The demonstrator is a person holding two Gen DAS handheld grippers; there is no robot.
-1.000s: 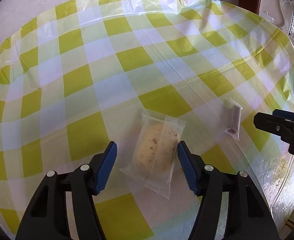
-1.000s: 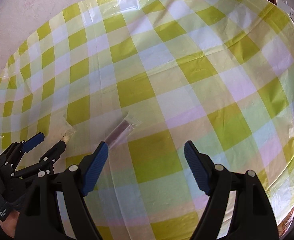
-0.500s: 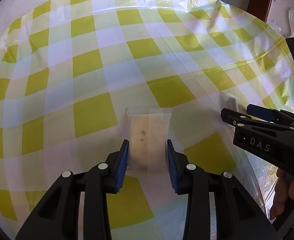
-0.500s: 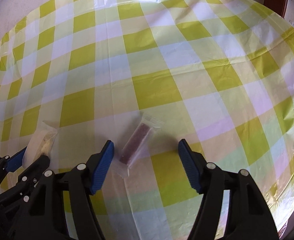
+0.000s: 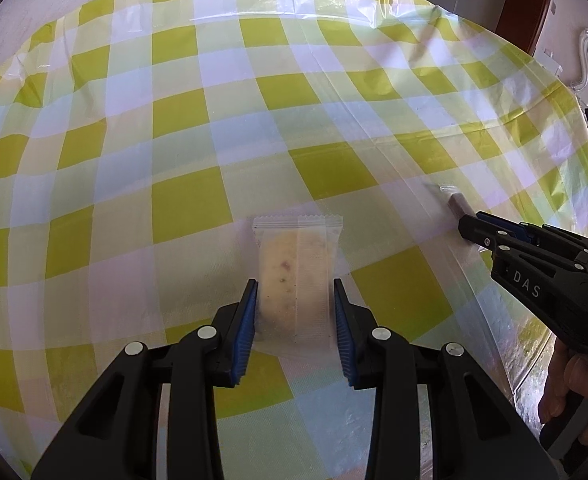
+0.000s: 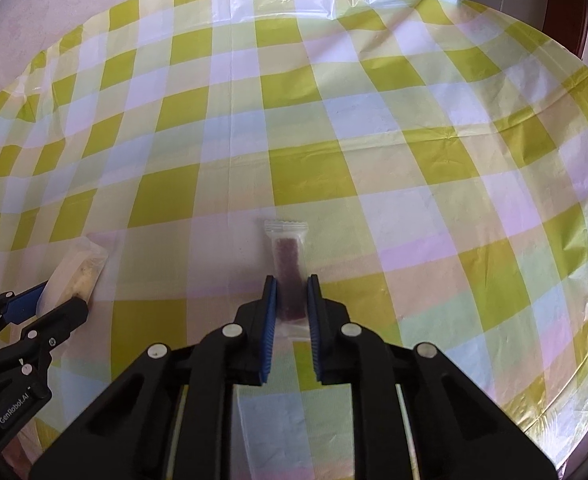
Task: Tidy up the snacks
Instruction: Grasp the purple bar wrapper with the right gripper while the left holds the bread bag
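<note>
Yellow-green and white checked plastic sheeting covers the surface (image 5: 182, 200), and both snacks lie on it towards its near edge. One is a clear-wrapped pale round cake (image 5: 294, 276), lengthwise between the blue pads of the left hand-held gripper (image 5: 294, 312), which press against the wrapper's two long sides. Nearer the right edge lies the clear-wrapped thin dark-red fruit bar (image 6: 290, 276); the right hand-held gripper (image 6: 291, 300) is clamped narrowly on its near half, while the crimped far end sticks out beyond the pads. In the left wrist view a person's hand (image 5: 574, 384) holds that right tool at the picture's right side.
</note>
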